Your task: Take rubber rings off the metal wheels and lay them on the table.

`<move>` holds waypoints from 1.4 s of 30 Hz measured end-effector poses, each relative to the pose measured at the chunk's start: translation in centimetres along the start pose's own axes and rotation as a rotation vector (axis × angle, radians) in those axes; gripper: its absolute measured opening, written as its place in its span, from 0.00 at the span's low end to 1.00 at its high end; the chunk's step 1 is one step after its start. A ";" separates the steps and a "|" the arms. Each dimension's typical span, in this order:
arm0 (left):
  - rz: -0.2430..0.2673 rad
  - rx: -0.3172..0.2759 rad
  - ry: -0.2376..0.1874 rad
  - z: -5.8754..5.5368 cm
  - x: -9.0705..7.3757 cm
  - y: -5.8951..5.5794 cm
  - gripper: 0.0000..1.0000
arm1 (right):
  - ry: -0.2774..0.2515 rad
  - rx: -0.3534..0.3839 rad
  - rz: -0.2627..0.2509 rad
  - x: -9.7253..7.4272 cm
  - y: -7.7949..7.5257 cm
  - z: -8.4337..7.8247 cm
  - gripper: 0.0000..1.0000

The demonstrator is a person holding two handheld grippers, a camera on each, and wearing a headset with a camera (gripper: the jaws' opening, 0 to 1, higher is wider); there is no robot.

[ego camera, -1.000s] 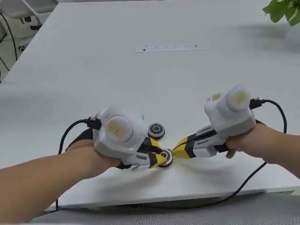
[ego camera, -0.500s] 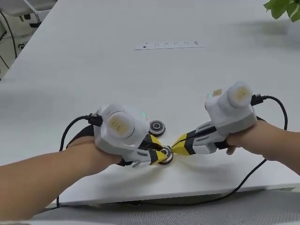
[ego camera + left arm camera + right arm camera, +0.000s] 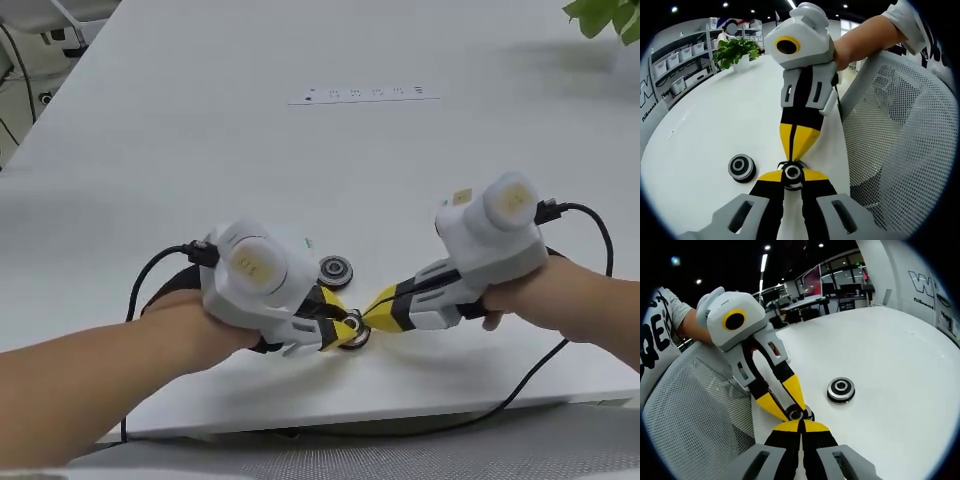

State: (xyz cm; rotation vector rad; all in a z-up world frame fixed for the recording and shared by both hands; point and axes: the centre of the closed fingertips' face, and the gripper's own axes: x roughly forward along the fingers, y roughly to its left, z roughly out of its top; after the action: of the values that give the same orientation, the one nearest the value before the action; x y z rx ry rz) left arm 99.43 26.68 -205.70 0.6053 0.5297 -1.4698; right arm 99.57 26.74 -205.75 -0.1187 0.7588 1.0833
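Low centre, head view: left hand-held gripper (image 3: 345, 333) clamps 1 metal wheel (image 3: 354, 335) steady so right hand-held gripper (image 3: 372, 318), pinched shut on its rubber ring (image 3: 784, 165), can peel it.

I hold the left gripper (image 3: 348, 334) low, jaws clamped on a wheel (image 3: 792, 173). My right gripper (image 3: 370, 314) meets it tip to tip, jaws pressed together. Left forearm (image 3: 90, 385) and right forearm (image 3: 592, 312) angle inward.

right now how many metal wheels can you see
2. One wheel is clamped in the left hand-held gripper; the other wheel lies flat on the table just beyond it. More may be hidden.
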 end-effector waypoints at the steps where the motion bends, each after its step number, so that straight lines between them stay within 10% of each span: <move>1: 0.000 0.001 0.000 0.0 0.0 0.0 0.08 | 0.000 0.000 0.001 0.0 0.0 0.0 0.00; 24: 0.002 0.006 -0.001 0.0 0.0 0.0 0.08 | -0.021 -0.052 0.048 0.8 1.9 1.1 0.00; 42: -0.004 0.006 -0.004 0.1 0.0 0.1 0.09 | -0.028 -0.081 0.029 0.1 0.4 0.5 0.00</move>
State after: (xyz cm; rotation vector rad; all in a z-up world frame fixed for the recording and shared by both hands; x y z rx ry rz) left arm 99.52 26.57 -205.64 0.6062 0.5236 -1.4764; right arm 99.55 27.26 -205.32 -0.1613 0.6940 1.1411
